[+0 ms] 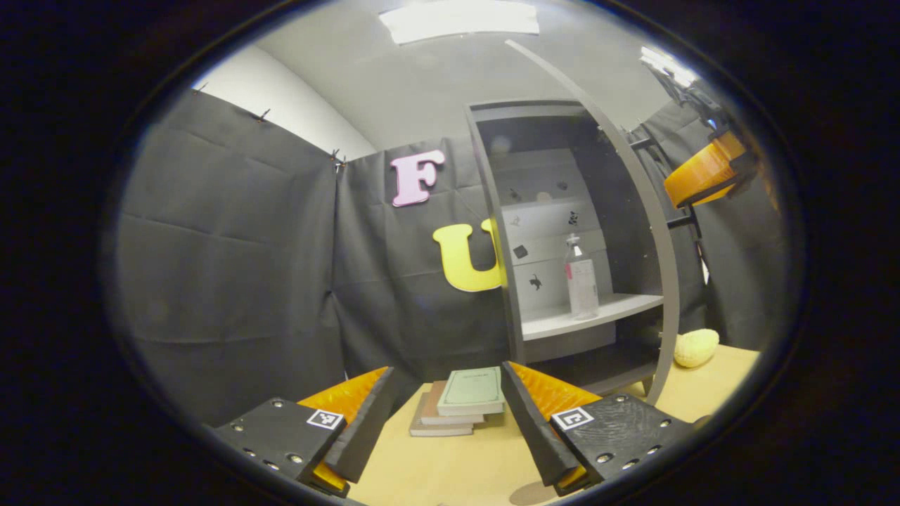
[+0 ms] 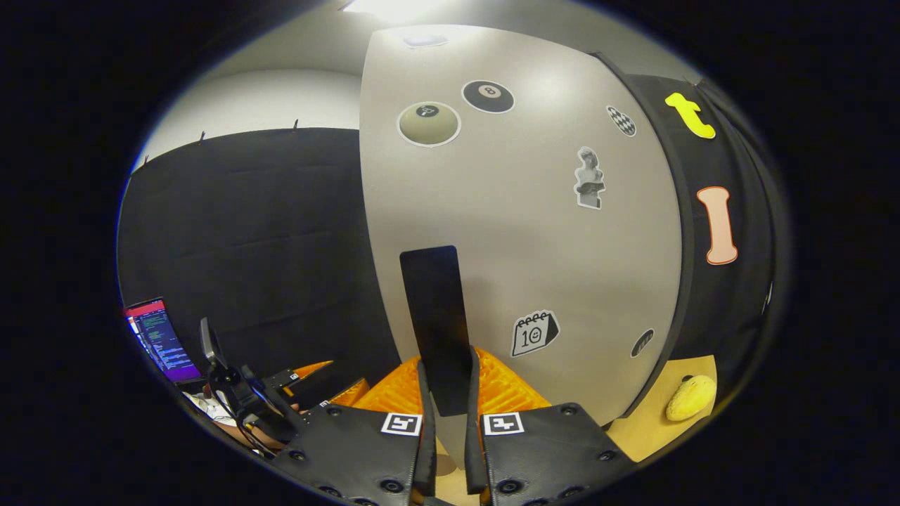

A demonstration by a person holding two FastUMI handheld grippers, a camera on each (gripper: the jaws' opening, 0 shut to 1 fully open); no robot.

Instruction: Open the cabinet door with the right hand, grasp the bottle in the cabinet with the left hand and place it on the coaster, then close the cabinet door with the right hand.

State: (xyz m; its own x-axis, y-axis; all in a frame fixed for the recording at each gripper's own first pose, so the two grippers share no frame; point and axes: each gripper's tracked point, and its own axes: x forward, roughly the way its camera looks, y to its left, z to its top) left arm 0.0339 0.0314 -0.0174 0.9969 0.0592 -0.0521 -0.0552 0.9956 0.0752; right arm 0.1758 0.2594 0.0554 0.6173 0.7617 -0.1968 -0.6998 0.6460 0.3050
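— Since the door (image 2: 520, 232) has to stay swung wide for the reach, my right gripper (image 2: 448, 393) is clamped on its black handle (image 2: 436, 316), center frame.

— And the left?

— Left gripper (image 1: 446, 414) w/ fingers apart, nothing in it, low center. Bottle (image 1: 581, 281) stands upright on the cabinet (image 1: 492, 211) shelf, right of center. Can't spot the coaster.

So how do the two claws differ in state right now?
The left claw is open and holds nothing, while the right claw is shut on the black door handle. The left claw faces the bottle on its shelf from a distance; the right claw sits against the open cabinet door. Both have orange-and-black fingers.
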